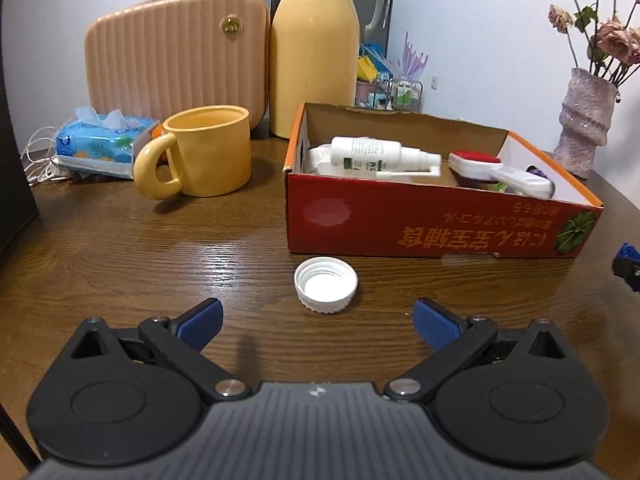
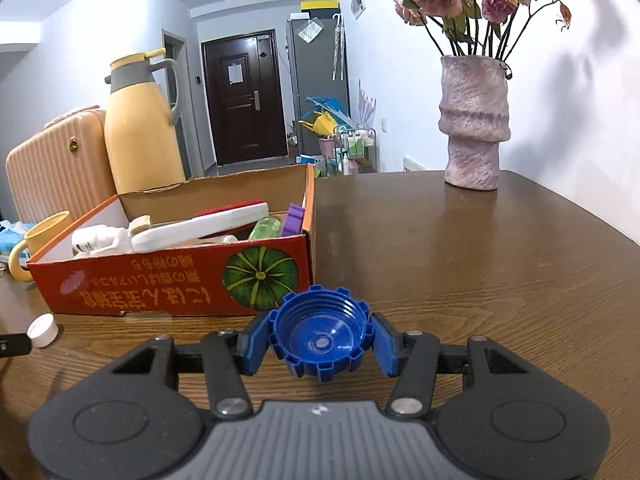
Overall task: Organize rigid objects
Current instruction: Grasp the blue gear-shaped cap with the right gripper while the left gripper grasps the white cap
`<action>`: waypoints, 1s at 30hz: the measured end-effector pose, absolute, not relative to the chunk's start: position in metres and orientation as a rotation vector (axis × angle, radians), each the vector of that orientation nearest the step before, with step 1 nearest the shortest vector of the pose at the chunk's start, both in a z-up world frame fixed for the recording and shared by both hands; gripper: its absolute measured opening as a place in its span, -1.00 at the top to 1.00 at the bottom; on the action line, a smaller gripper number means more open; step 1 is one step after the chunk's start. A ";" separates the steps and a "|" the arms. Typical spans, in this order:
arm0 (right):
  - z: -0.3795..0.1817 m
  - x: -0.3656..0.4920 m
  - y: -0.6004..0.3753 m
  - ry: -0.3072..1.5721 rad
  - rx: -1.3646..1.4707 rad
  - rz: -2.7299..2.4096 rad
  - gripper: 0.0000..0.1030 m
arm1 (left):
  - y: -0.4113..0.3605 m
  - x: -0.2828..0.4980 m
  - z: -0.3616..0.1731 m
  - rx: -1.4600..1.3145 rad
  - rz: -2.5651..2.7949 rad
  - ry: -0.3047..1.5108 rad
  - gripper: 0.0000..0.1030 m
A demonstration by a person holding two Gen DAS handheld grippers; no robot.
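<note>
So we're mid-tidy here, and the red cardboard box (image 2: 172,280) is already holding a bunch of stuff: a white spray bottle (image 1: 372,152), a red-and-white brush thing (image 1: 476,162), something purple and something green at the far end that I can't really identify.

The right gripper (image 2: 320,340) is pinching a blue cap (image 2: 320,332) between its blue pads, open side facing the camera. Both pads are pressing on the ribbed rim, so it looks like a solid hold. The box is sitting at about 10 to 11 o'clock from that cap, with its near wall just beyond it. I can't tell if the cap is off the table (image 2: 480,280) or resting on it.

The left gripper (image 1: 318,324) is spread wide with nothing in it, and a white cap (image 1: 326,286) is lying open side up on the wood right at 12 o'clock, just ahead of the fingertips. The box is just behind that, running from 12 to 2 o'clock.

My read: the blue cap is getting carried to the box right now. Next it needs to go up over the near wall before letting go, or it's clipping the cardboard edge. The left one looks lined up for the white cap; it's low and shallow, so the pads need to come down around the ribbed side.
</note>
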State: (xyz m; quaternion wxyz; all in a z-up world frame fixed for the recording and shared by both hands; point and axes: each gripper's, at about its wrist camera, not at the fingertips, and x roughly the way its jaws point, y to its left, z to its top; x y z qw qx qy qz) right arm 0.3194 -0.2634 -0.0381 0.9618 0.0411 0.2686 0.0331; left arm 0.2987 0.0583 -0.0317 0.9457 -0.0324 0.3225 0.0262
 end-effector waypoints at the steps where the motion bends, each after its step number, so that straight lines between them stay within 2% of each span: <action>1: -0.038 0.319 -0.263 0.541 0.080 0.067 -0.02 | 0.060 0.303 -0.033 -0.067 0.051 0.664 -1.00; 16: -0.037 0.313 -0.256 0.517 0.061 0.057 -0.02 | 0.060 0.343 -0.049 -0.038 0.066 0.711 -1.00; 18: -0.037 0.312 -0.256 0.514 0.058 0.057 -0.02 | 0.058 0.345 -0.050 -0.033 0.068 0.709 -0.93; 22: -0.037 0.312 -0.254 0.514 0.053 0.057 -0.02 | 0.056 0.348 -0.051 -0.028 0.063 0.710 -0.63; 24: -0.037 0.312 -0.254 0.514 0.052 0.057 -0.02 | 0.056 0.350 -0.052 -0.032 0.055 0.718 -0.57; 27: -0.037 0.311 -0.253 0.515 0.051 0.055 -0.02 | 0.056 0.351 -0.052 -0.030 0.060 0.713 -0.36; 30: -0.037 0.310 -0.250 0.514 0.049 0.056 -0.02 | 0.057 0.351 -0.051 -0.037 0.051 0.708 -0.03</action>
